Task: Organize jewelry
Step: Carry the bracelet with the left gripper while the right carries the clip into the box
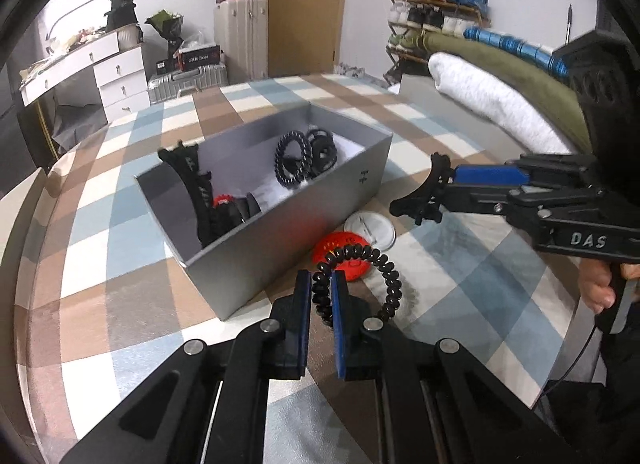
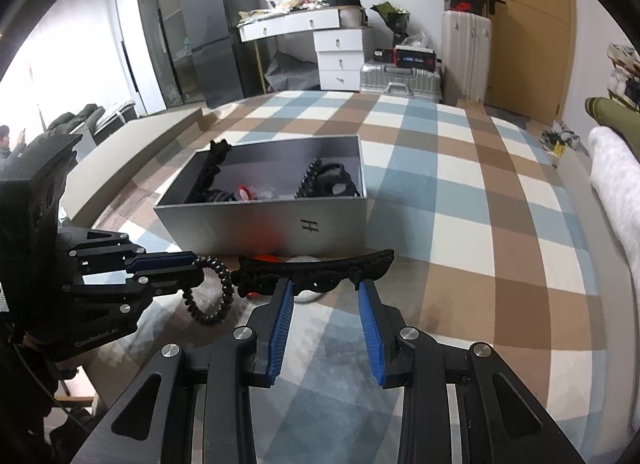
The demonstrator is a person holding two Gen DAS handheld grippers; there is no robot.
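Your left gripper (image 1: 321, 288) has its jaws closed tight on a black spiral hair tie (image 1: 362, 276), which loops out toward 2 o'clock from the blue pads and hangs just above the checked bedspread (image 1: 120, 224). Your right gripper (image 2: 325, 291) is partly open yet clamped across a long black hair claw (image 2: 316, 268); the claw lies crosswise between the fingertips, its ends sticking out past both sides.

In the left wrist view, right behind the tie at 12 o'clock lies a red round case (image 1: 340, 250), and a white round lid (image 1: 370, 230) touches it at 1 o'clock. Both sit against the near wall of the open grey box (image 1: 280, 240). That wall stands between your grippers and the inside of the box.

Inside the box, a second black claw clip (image 1: 192, 184) leans against the left wall at 10 o'clock, two more black spiral ties (image 1: 304, 158) rest at the far end, and a small red-and-black piece (image 1: 224, 204) lies near the front corner.

Farther out, at 2 o'clock, folded white and green bedding (image 1: 500, 96) is piled on the bed. Beyond the bed stand a shoe rack (image 1: 432, 12), suitcases (image 1: 240, 36) and a white dresser (image 1: 112, 76).
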